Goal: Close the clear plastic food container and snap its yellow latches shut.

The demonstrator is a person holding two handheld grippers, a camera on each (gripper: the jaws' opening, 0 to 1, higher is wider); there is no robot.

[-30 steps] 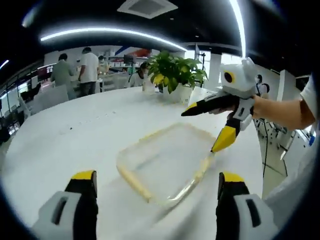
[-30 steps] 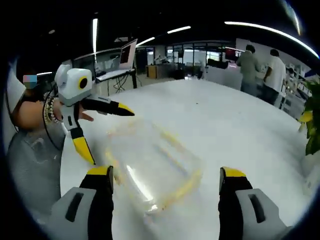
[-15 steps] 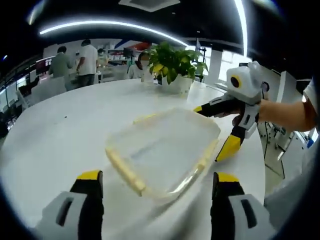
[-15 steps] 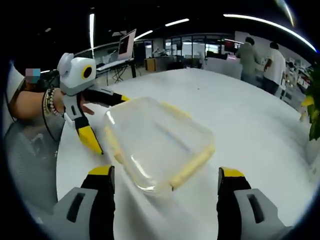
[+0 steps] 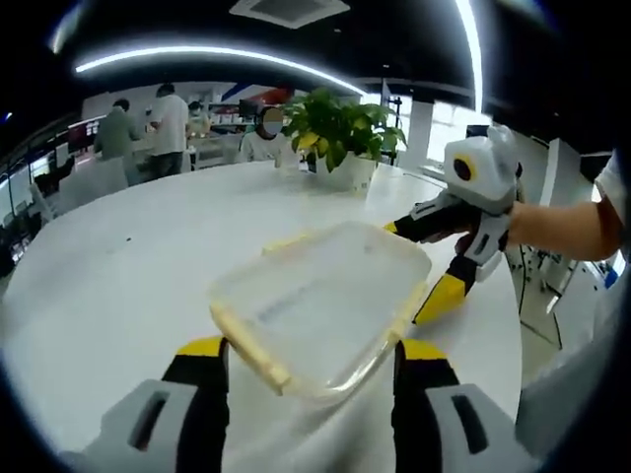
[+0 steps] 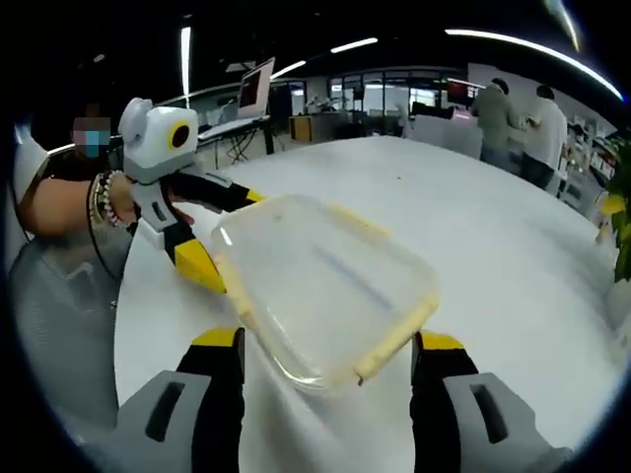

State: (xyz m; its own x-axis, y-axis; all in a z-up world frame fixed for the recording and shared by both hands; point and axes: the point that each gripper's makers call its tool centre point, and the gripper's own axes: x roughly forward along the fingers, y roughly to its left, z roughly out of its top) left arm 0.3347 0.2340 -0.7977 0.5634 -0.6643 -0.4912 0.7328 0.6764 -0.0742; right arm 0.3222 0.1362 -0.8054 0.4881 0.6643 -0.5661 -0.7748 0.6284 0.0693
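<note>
- One clear plastic container (image 5: 320, 301) sits on a round white table (image 5: 118, 266), lid on, with yellow latches along its edges; three latches show in the left gripper view, and whether each is snapped down cannot be told.
- Two grippers are at the container, one at each end.
- The left gripper (image 5: 311, 360) has its two yellow-tipped jaws apart, standing to either side of the container's near end; whether they touch it cannot be told.
- The right gripper (image 6: 325, 350) is likewise spread, its jaws flanking the near corner of the container (image 6: 325, 286) without a clear grip.
- In the left gripper view the right gripper (image 5: 434, 261) comes in from the right, jaws wide apart at the far side, held by a hand (image 5: 513, 222).
- One potted plant (image 5: 340, 133) stands on the table behind.
- Several people (image 5: 148, 128) stand in the background.
</note>
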